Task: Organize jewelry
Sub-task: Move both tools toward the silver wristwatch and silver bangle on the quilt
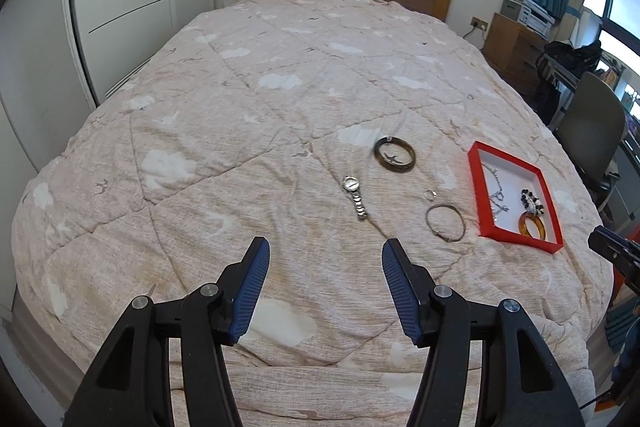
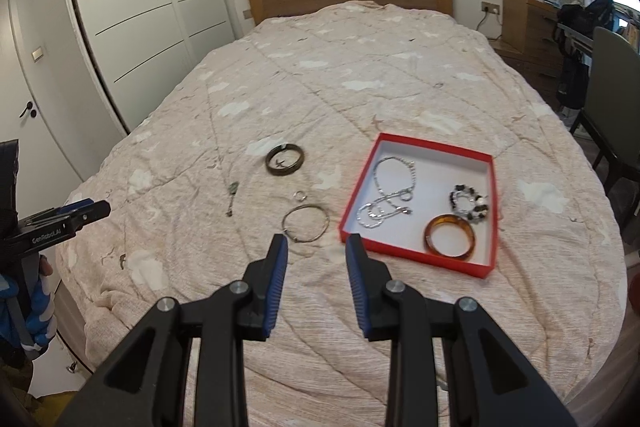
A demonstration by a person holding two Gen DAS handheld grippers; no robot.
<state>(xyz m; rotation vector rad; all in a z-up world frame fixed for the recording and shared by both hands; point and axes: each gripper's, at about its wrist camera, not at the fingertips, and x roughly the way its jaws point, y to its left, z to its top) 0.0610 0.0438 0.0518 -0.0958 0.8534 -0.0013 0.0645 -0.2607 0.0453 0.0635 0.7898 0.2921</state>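
Sorting is partway done, by my reading: a chain (image 2: 386, 195), bead bracelet (image 2: 470, 203) and amber bangle (image 2: 450, 235) lie in the red tray (image 2: 416, 255), while a wire bangle (image 2: 306, 223), ring (image 2: 299, 195), watch (image 1: 355, 195) and dark bangle (image 2: 285, 157) remain on the quilt (image 2: 200, 187). The right gripper (image 2: 316, 241) hangs empty, jaws moderately apart, the wire bangle at its 11 o'clock, likely the next pick; thin wire needs a low pinch. The left gripper (image 1: 325, 245) gapes wide, touching nothing.

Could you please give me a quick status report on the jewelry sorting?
Left gripper and right gripper open, empty. Red box holds necklace, amber bangle, beads. Watch, dark bangle, ring, wire bangle lie on quilt. Path unobstructed.
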